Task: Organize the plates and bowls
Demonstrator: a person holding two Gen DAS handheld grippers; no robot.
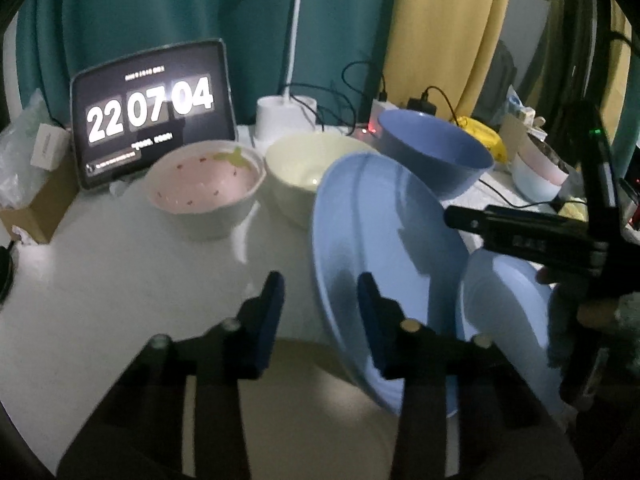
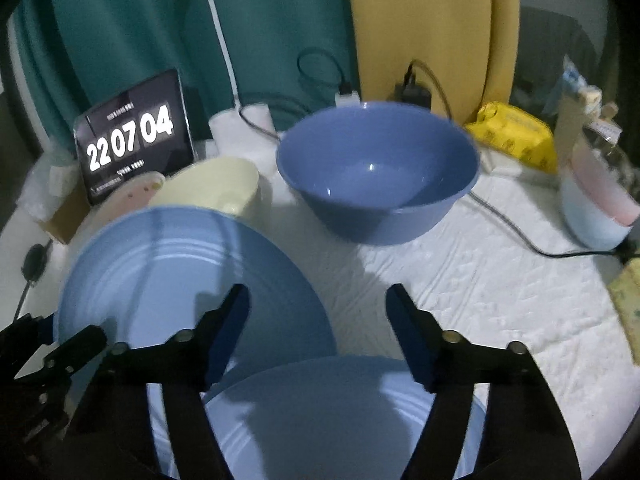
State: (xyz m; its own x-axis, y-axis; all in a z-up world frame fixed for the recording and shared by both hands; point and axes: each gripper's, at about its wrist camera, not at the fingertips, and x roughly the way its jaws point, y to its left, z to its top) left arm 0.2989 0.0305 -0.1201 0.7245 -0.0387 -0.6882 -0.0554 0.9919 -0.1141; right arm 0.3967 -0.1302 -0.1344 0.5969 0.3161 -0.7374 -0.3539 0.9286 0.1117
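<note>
My left gripper (image 1: 320, 300) is showing black angular linkage arms ending in flat dark-blue pads, with pale round pivot pins sitting along each arm. My right gripper (image 2: 318, 320) is wearing the same build: black arms, blue pads, light-coloured pins. Seen from the left wrist, its black handle body is glowing with a small green light, and a grey-green knitted sleeve (image 1: 624, 320) is showing behind it.
</note>
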